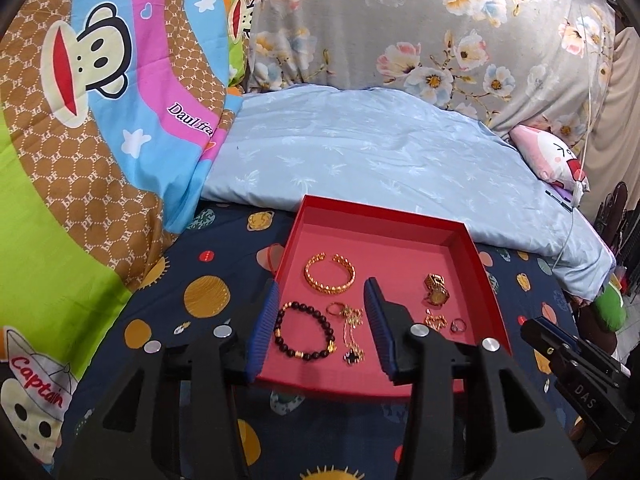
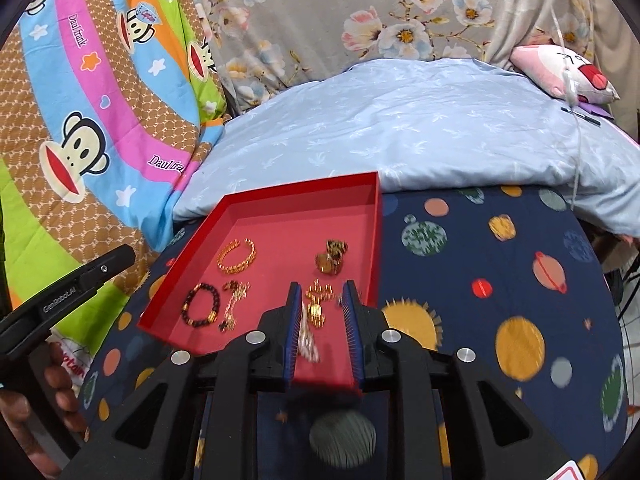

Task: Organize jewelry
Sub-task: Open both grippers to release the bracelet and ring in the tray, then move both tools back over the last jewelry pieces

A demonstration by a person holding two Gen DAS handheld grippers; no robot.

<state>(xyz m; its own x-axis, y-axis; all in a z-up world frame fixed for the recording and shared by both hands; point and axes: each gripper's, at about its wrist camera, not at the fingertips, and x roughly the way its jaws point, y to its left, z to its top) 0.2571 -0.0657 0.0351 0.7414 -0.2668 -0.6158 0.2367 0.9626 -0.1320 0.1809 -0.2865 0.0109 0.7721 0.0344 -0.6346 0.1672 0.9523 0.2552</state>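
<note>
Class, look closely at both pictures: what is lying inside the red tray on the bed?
Inside the red tray: a gold cuff bangle, a dark bead bracelet, a gold chain with a black clover pendant, a gold watch, small rings. Gripper fingers hide parts of its floor.

Planet-print sheet (image 2: 500, 264), pale blue quilt (image 1: 360, 152) — monkey blanket (image 1: 80, 100), pink plush (image 2: 568, 72).

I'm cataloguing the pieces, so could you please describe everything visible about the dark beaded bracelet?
The dark beaded bracelet is a closed loop of round, glossy, near-black beads, broken by a few small gold-coloured beads on its near side. It lies flat on the floor of the red tray, in the near left corner, just left of the gold chain necklace. Nothing grips it; whether the two touch is unclear.
</note>
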